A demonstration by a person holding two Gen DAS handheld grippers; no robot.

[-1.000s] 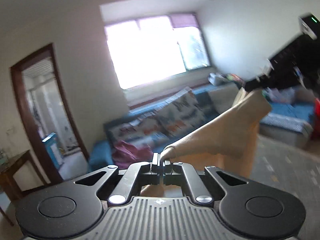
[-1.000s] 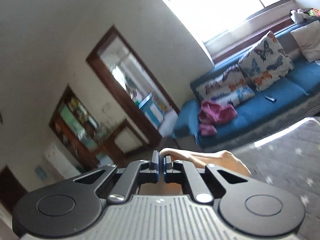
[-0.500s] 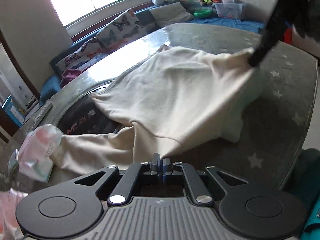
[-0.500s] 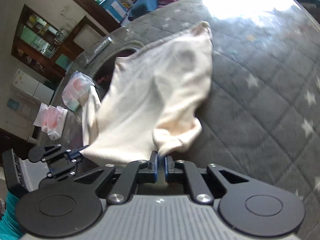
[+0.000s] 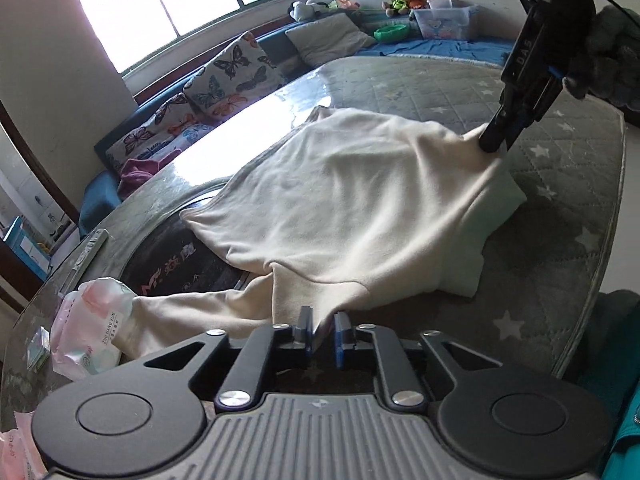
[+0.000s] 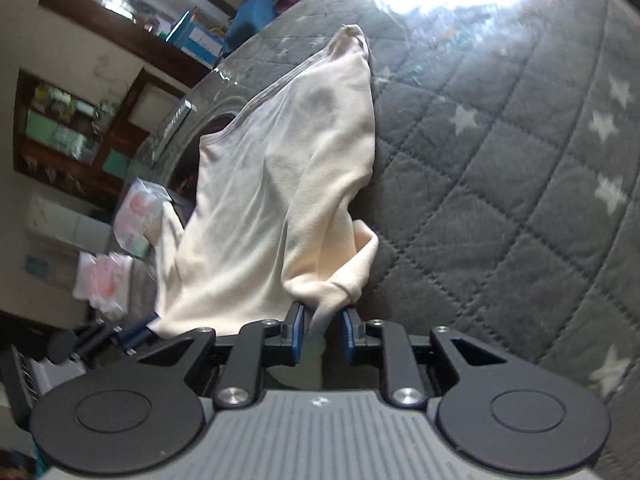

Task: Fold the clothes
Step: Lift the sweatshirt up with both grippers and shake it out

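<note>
A cream long-sleeved garment (image 5: 352, 208) lies spread on the grey quilted star-pattern table cover (image 5: 560, 184). My left gripper (image 5: 322, 336) is at its near edge. The jaws are opening, and a tip of cloth sits loosely in the gap between them. In the left wrist view my right gripper (image 5: 494, 142) touches the garment's far right corner, held by a gloved hand (image 5: 608, 56). In the right wrist view the garment (image 6: 280, 184) bunches toward my right gripper (image 6: 323, 334). Its jaws are opening too, with a hanging fold between the pads. My left gripper (image 6: 138, 330) shows at the lower left.
Pink-and-white plastic packets (image 5: 94, 328) and a remote (image 5: 90, 248) lie at the table's left. A dark round plate with lettering (image 5: 180, 264) is partly under the garment. A blue sofa with butterfly cushions (image 5: 224, 76) stands behind. The table's edge (image 5: 612, 220) curves down the right.
Both grippers came down from mid-air, where they held the garment, to the table. The garment now lies spread out. Both pairs of jaws have parted slightly.
</note>
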